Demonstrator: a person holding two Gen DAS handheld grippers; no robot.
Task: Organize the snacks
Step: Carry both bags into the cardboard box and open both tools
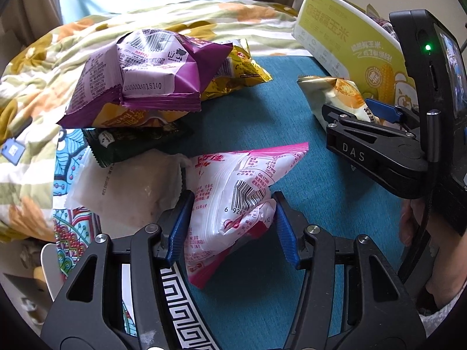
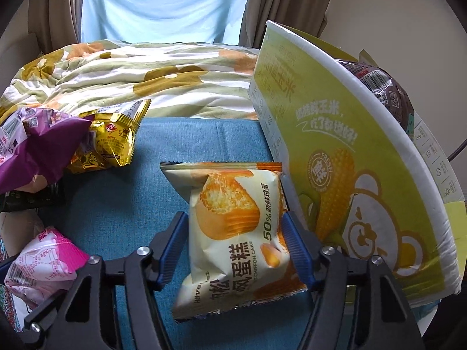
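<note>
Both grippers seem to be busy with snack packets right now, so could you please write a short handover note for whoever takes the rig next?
Left gripper: shut on the pink-and-white packet, over the teal surface.
Right gripper: pads on both sides of the chiffon cake packet, right beside the yellow corn box.
Done: one dark packet already sits in the box.
Left: both held packets, plus the pile at the left: purple bag, gold packets, a dark green packet and a pale translucent bag. The box looks like the destination, though that is my guess.
</note>
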